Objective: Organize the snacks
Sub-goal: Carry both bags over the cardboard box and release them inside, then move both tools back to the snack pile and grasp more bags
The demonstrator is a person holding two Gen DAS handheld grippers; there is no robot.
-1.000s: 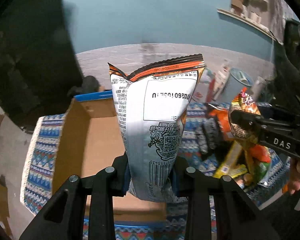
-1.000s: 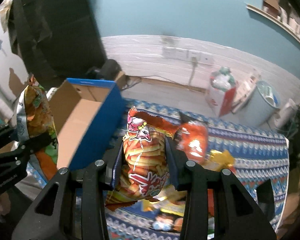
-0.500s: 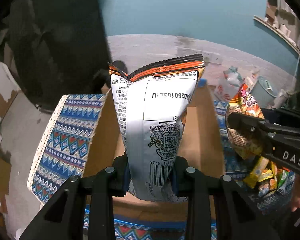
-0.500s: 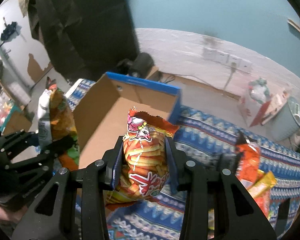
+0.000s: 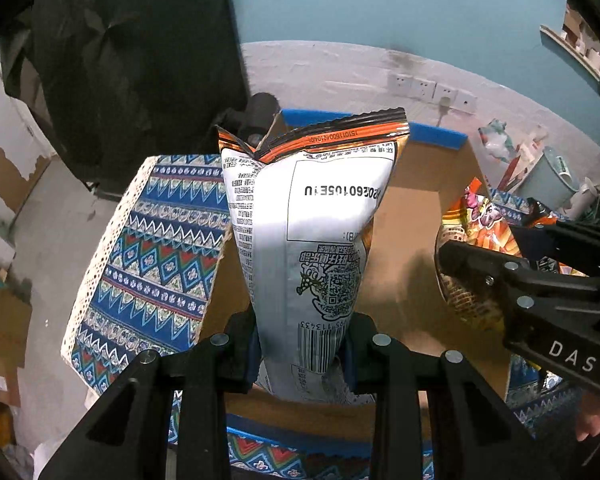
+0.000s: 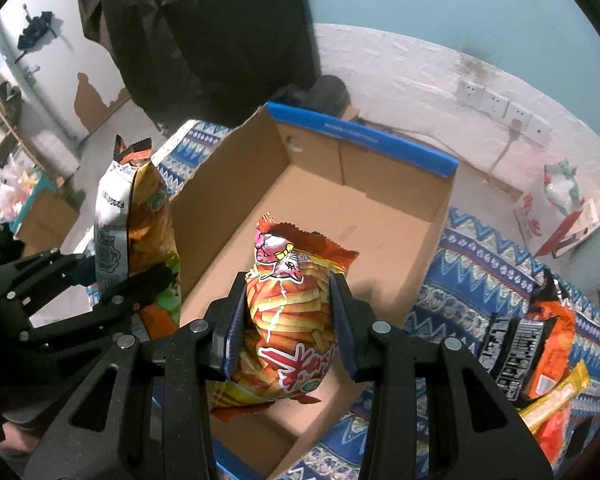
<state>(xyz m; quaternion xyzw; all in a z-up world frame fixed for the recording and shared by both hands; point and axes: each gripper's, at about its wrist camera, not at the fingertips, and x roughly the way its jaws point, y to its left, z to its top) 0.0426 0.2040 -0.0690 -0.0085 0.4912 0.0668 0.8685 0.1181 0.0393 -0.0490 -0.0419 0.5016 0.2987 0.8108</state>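
My left gripper [image 5: 302, 346] is shut on a white and orange chip bag [image 5: 312, 240], held upright with its printed back facing the camera. It hangs over the left part of an open cardboard box [image 5: 412, 216] with a blue rim. My right gripper [image 6: 288, 312] is shut on an orange snack bag with a fries picture [image 6: 292, 316], held above the same box [image 6: 340, 208], whose floor is bare. Each view shows the other gripper with its bag: the right gripper [image 5: 452, 256] at the right edge, the left gripper [image 6: 148, 280] at the left.
The box stands on a blue patterned cloth [image 5: 156, 264]. More snack packets [image 6: 540, 348] lie on the cloth to the box's right. A black hanging garment [image 6: 204, 32] is behind the box. Wall sockets [image 6: 496, 108] and a white bin [image 5: 548, 176] are farther back.
Both grippers have carried their bags leftward from the snack pile to over the open box and sunk a little. Neither grip has changed.
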